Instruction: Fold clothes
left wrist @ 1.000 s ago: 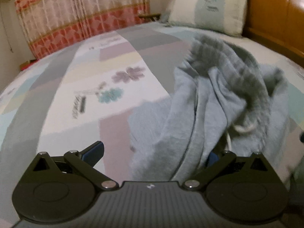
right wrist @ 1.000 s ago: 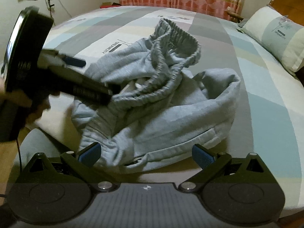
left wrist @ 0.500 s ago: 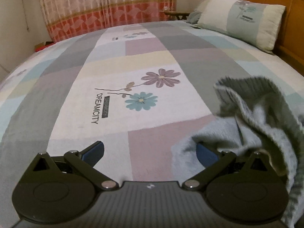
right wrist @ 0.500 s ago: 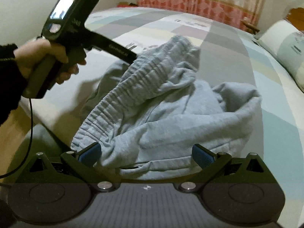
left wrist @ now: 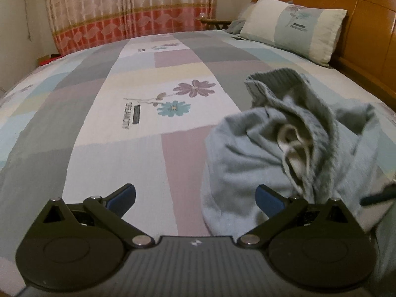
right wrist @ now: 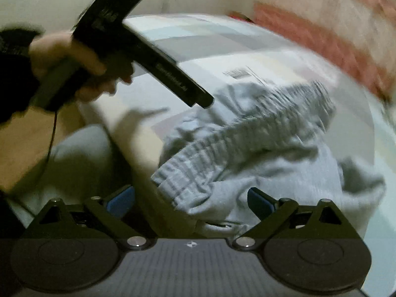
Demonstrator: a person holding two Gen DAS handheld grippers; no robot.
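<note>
On the patchwork bedspread, printed with two flowers and a line of lettering, a pair of grey sweatpants lies in a crumpled heap toward the right side of the left wrist view, its ribbed elastic waistband standing up at the far end and a pale drawstring or lining showing in the folds. Nearest the camera, the left gripper has its blue-padded fingers spread wide, with nothing between them; the near edge of the sweatpants lies just in front of the right-hand pad, though contact cannot be judged. Beyond the bed stand a red-banded curtain, a pillow and a wooden headboard. From the right wrist view, which is heavily blurred, the right gripper is likewise spread wide and grips nothing, with the gathered waistband of the sweatpants lying close in front of it, between its fingers. A hand in a dark sleeve holds the handle of the left gripper's body at upper left, its nose pointing down at the sweatpants, the tip just above the cloth and apparently apart from it.
</note>
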